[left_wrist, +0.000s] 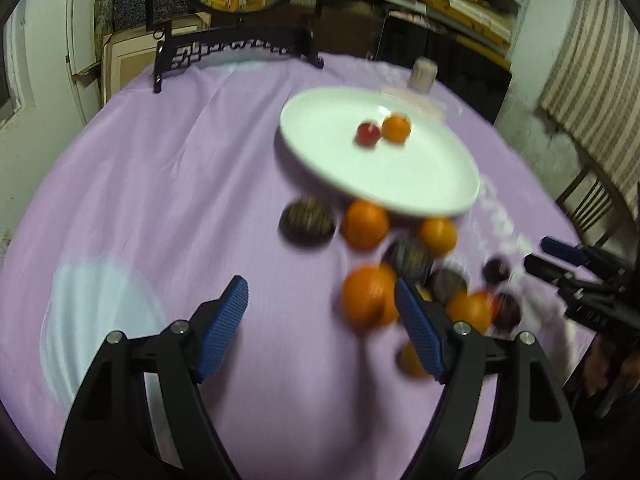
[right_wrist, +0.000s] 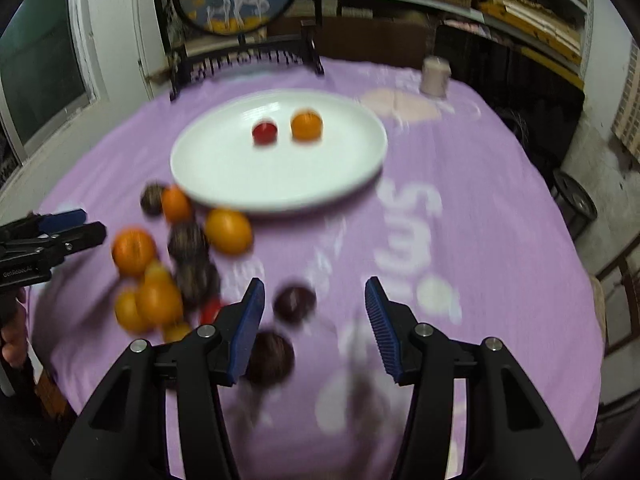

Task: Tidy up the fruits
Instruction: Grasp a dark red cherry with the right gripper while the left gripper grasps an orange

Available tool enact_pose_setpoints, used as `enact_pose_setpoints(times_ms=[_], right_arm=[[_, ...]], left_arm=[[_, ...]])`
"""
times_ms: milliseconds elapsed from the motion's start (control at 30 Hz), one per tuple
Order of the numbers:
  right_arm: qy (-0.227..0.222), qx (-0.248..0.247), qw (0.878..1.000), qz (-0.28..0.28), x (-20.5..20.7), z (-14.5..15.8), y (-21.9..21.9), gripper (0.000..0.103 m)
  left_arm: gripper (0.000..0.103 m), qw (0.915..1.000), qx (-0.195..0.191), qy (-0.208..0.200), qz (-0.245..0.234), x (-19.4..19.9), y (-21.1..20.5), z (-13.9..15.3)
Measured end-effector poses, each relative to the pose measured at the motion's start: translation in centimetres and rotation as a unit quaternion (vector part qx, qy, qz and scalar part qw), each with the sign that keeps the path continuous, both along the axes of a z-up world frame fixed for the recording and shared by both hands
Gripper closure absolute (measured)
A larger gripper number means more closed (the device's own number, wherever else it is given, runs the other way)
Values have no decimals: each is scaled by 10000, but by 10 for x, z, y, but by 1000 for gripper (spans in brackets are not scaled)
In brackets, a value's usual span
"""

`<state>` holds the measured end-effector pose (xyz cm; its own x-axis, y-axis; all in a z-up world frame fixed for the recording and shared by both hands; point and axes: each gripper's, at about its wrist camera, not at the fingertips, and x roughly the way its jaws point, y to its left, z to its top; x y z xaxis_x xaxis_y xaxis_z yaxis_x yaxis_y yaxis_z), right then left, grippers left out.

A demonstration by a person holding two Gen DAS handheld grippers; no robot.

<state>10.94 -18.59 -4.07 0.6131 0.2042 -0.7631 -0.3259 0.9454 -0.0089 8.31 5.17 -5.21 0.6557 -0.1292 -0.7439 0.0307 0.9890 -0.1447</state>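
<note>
A white plate [left_wrist: 420, 176] [right_wrist: 224, 168] sits on the purple cloth and holds one small red fruit [left_wrist: 368, 134] [right_wrist: 264, 132] and one orange [left_wrist: 396, 128] [right_wrist: 306, 125]. A loose pile of oranges [left_wrist: 366, 296] [right_wrist: 134, 251] and dark round fruits [left_wrist: 306, 221] [right_wrist: 295, 303] lies in front of the plate. My left gripper [left_wrist: 320, 294] is open and empty above the cloth, its right finger beside the pile. My right gripper [right_wrist: 315, 294] is open and empty, with a dark fruit between its fingers and another [right_wrist: 270, 356] by its left finger.
A pale cup [left_wrist: 422, 74] [right_wrist: 435, 76] stands at the table's far side. A dark wooden chair back [left_wrist: 236, 46] [right_wrist: 244, 56] rises behind the table. The right gripper shows at the left wrist view's right edge [left_wrist: 560, 258], the left gripper at the right wrist view's left edge [right_wrist: 80, 226].
</note>
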Motion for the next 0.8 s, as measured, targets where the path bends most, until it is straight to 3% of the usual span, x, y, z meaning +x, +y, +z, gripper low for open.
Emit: enact_pose_setpoints(times_ms=[300,400,667,800], right_arm=[[379,243,9990,46,9,-21,10,50],[581,25,9983,46,27,-40,22,71],[-33,18,9999,-108,6,-5,12,73],[-56,104,9998,-178,-3,1,0,73]], left_arm=[[26,9998,64,179,-75,-9,-5,-9],[26,9998,72,161,-74,-12,-5,-9],[26,9997,96,233,-77,-4,-7,-12],[26,9991,-2,376,-197,7,-16,-19]])
